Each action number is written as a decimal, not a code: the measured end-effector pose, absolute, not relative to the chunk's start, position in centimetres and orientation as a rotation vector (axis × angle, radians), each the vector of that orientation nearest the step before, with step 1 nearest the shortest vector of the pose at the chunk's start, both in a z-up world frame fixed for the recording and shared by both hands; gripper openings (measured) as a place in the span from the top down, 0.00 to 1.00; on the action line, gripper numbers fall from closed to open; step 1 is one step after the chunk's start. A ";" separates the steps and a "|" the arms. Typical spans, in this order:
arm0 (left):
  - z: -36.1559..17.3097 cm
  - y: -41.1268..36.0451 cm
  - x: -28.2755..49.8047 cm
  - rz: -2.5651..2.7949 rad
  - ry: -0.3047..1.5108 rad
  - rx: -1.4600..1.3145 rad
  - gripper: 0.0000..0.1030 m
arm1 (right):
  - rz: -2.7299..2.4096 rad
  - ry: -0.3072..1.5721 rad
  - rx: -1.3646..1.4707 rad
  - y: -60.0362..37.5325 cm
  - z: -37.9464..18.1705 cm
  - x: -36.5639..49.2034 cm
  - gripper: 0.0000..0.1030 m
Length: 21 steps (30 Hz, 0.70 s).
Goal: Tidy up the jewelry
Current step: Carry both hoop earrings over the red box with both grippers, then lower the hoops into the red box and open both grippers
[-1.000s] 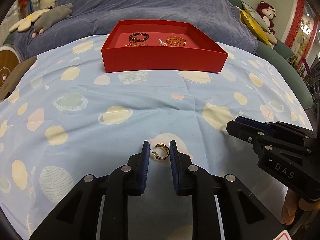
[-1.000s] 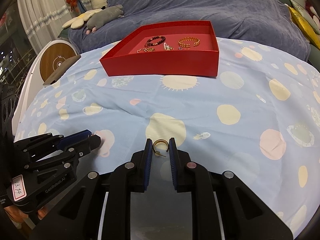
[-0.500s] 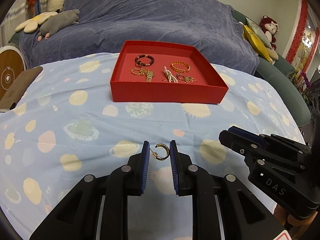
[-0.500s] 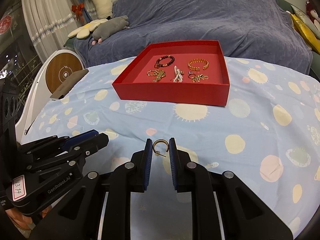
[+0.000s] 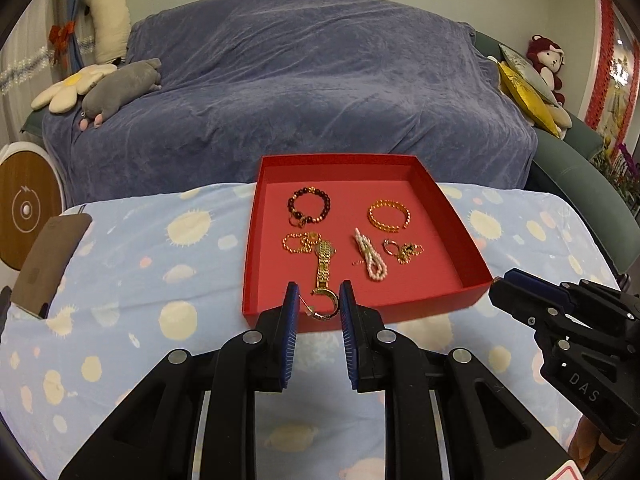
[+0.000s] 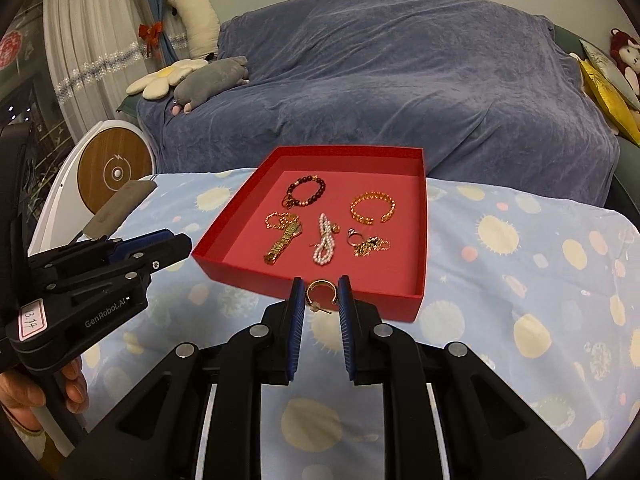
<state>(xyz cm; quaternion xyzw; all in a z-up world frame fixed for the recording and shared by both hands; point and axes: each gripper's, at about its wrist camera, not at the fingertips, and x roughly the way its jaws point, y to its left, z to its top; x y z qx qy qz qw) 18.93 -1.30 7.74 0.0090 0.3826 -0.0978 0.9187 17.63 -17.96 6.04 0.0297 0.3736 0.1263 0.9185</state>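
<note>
The left gripper (image 5: 319, 305) is pinching a gold hoop earring (image 5: 325, 307) just in front of the shallow red cardboard tray (image 5: 460, 220) on the spotted blue cloth-covered counter (image 5: 132, 264). The right gripper (image 6: 322, 296) is likewise grasping a second gold hoop earring (image 6: 321, 290) at the tray's near wall.

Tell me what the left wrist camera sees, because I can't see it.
The left gripper pinches a gold hoop earring just before a red tray of jewelry. The right gripper waits nearby on the right.

Both hand-held grippers (image 5: 319, 306) (image 6: 322, 300) clamped, side by side.
</note>
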 end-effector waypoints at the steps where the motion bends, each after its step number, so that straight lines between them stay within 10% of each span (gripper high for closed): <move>1: 7.9 -1.2 19.6 -0.202 0.787 0.011 0.83 | 0.256 0.768 0.067 -18.1 6.1 18.3 0.84; 21: 5.1 -1.8 31.4 -0.154 0.856 -0.039 0.83 | 0.207 0.811 0.121 -18.5 4.4 29.6 0.84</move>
